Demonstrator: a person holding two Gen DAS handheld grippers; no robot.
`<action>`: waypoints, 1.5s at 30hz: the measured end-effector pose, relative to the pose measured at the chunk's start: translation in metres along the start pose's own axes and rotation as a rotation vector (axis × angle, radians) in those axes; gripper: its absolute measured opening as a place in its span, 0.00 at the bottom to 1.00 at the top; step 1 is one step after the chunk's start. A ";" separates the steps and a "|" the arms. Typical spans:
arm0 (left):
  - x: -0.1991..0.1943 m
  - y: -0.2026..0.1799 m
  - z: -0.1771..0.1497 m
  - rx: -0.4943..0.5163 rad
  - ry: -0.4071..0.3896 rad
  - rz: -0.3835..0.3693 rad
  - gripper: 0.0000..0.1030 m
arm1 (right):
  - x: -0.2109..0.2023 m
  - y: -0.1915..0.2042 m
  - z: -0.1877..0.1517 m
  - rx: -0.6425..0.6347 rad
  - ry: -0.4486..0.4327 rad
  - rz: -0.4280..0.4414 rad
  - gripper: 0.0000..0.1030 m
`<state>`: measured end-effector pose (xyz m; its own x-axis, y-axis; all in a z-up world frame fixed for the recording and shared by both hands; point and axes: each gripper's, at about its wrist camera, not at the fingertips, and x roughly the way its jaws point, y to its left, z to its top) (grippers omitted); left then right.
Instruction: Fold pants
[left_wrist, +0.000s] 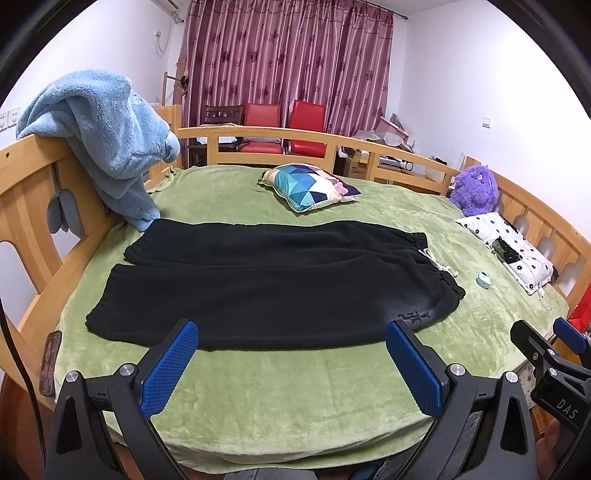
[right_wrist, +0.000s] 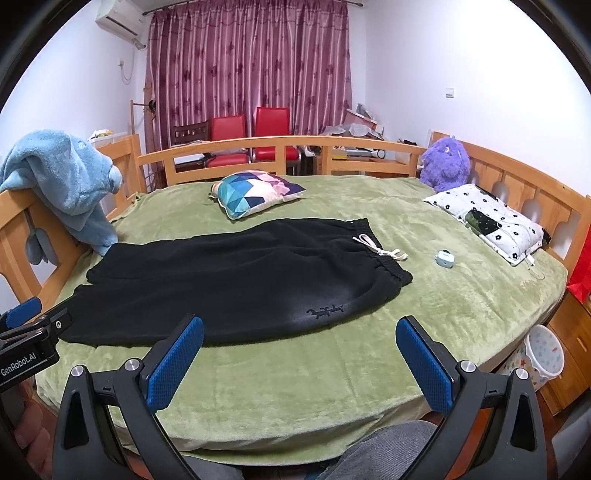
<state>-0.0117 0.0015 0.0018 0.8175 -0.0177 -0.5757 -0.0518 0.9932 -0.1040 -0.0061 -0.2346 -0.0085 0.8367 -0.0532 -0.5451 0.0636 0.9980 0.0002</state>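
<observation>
Both grippers hang over the bed's near edge with jaws spread wide, holding nothing. The left gripper (left_wrist: 291, 354) faces the pants (left_wrist: 266, 284) squarely, and the right gripper (right_wrist: 299, 354) sits off toward the waistband (right_wrist: 384, 254). The pants lie flat on the green blanket (right_wrist: 295, 387), just beyond the jaws, long axis crosswise: cuffs left, waistband right, one leg behind the other. The left gripper looks nearer the cuffs, the right nearer the waist, so each would likely take its own end
</observation>
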 end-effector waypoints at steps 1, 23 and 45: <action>0.000 0.001 0.000 0.000 0.000 0.000 1.00 | -0.001 0.000 0.000 0.000 0.000 -0.001 0.99; 0.000 0.002 0.001 -0.004 0.005 -0.002 1.00 | -0.002 -0.001 0.001 0.003 -0.003 0.003 0.99; -0.002 0.002 0.000 -0.006 0.004 0.002 1.00 | -0.003 -0.002 0.000 0.006 -0.007 0.001 0.99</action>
<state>-0.0132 0.0037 0.0025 0.8149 -0.0157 -0.5793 -0.0574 0.9925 -0.1077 -0.0090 -0.2368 -0.0062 0.8407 -0.0524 -0.5389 0.0658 0.9978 0.0055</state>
